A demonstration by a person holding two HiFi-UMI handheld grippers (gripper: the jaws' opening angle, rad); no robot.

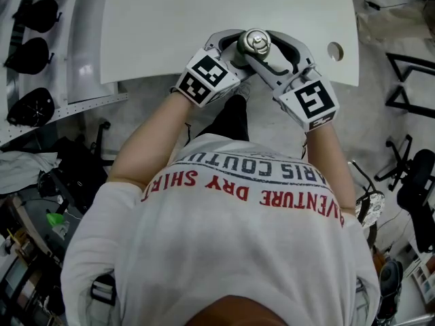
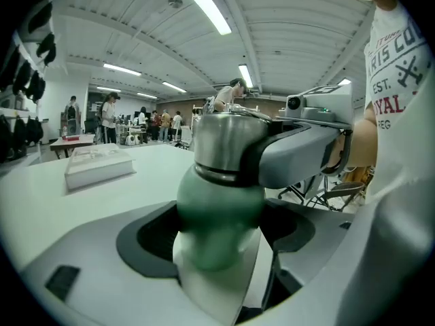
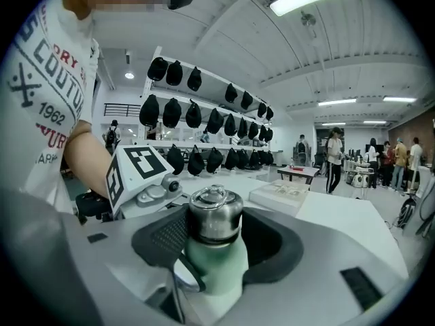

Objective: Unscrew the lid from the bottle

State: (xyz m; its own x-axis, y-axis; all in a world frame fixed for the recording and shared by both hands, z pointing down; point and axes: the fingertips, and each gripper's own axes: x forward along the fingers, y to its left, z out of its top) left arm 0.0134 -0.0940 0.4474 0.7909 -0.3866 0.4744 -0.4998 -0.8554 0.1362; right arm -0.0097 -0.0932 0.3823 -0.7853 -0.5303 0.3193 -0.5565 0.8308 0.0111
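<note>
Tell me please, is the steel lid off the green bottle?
No, in the right gripper view the steel lid sits on the neck of the green bottle.

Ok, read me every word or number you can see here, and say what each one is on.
"AVENTURE DRY SHIR": red, upside down on the T-shirt, head view.
"ARIS COUTU": blue, same shirt, cut off.
"1962": shirt, right gripper view.
"EST.": shirt, left gripper view.
Marker cubes: patterns only, no words.
Bottle, lid: no print visible.
</note>
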